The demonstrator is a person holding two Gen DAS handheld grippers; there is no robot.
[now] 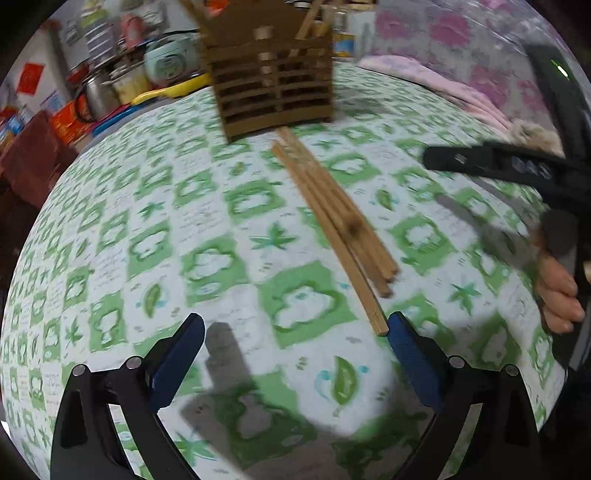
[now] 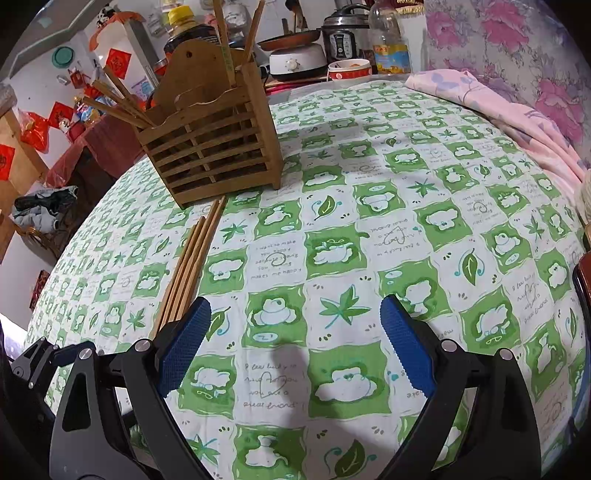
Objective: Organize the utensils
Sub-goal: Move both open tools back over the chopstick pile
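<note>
Left wrist view is blurred, yet it shows the left tongs (image 1: 295, 332) spread apart and empty above a desk covered by a green and white checked cloth (image 1: 207, 229). A bundle of wooden chopsticks (image 1: 332, 214) lies flat on the cloth, running from the foot of a slatted wooden holder (image 1: 273, 85) toward the camera; the near end of the longest stick comes just beside the right blue pad (image 1: 410, 354) of these tongs, though whether they touch cannot be told. The holder stands upright toward the far edge of the desk with more sticks inside it. At the right side a person's hand (image 1: 557, 295) grips the black frame of the other tool.

From the right wrist camera, the right tongs (image 2: 295, 321) are likewise apart and hold nothing, hovering over bare cloth (image 2: 369, 221). The loose chopsticks (image 2: 192, 266) lie to their left, their near ends hidden behind the left blue pad (image 2: 184, 339), their far ends near the base of the holder (image 2: 210, 147). Several sticks (image 2: 118, 99) lean out of the holder's left compartment and others stand in the right one. Beyond the far edge are a dark bottle with a yellow cap (image 2: 188, 26), a pressure cooker (image 2: 343, 33), a pan (image 2: 288, 37) and a small bowl (image 2: 349, 70). A pink blanket (image 2: 517, 122) lies crumpled along the right edge of the desk.
</note>
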